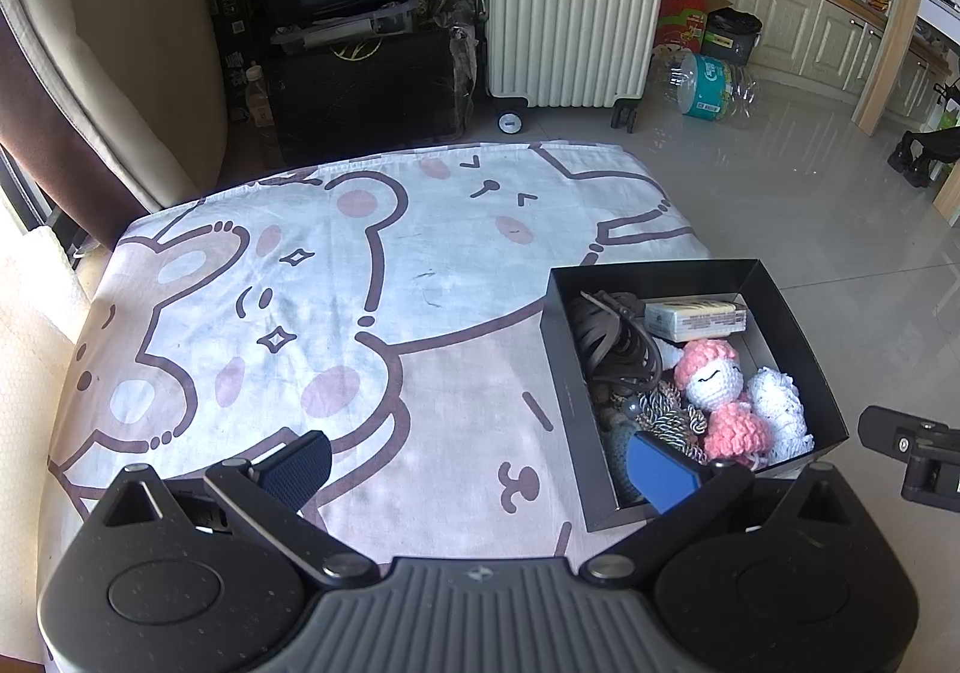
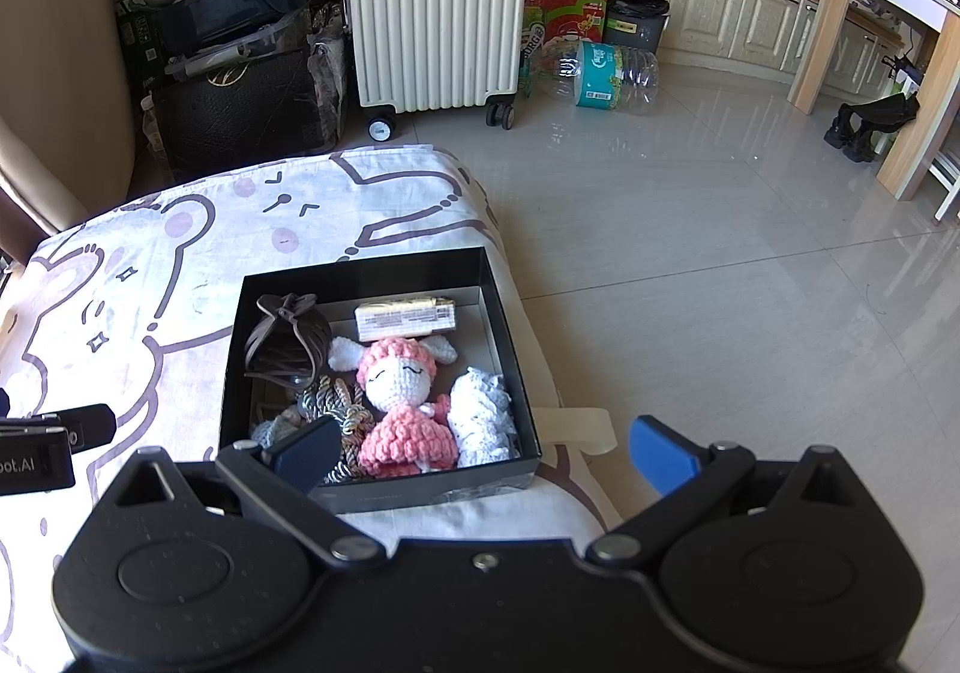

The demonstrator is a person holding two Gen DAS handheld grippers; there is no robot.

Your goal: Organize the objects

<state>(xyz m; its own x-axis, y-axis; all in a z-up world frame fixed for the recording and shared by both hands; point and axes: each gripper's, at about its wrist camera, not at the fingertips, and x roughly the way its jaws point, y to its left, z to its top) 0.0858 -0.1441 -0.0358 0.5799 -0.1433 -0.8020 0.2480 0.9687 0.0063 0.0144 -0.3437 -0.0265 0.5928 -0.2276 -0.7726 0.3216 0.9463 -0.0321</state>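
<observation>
Both tools are spread wide and hold nothing: the left gripper (image 1: 480,472) hangs at the bottom of its frame over the cartoon-bear cloth (image 1: 312,313), the right gripper (image 2: 483,457) low over the near edge of the black box (image 2: 501,325). In the right-wrist view, the box sits centre-frame holding a pink crochet doll (image 2: 402,403), white crochet piece (image 2: 483,418), brown leather cord (image 2: 288,340), twisted rope (image 2: 336,403) and small carton (image 2: 405,317).

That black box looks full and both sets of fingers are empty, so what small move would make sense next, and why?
Probably ease both grippers back and stop. The black box already holds the pink crochet doll, the brown cord bundle, the small carton and the white knit piece. The patterned cloth shows nothing loose, and the left gripper and right gripper are both open.
</observation>
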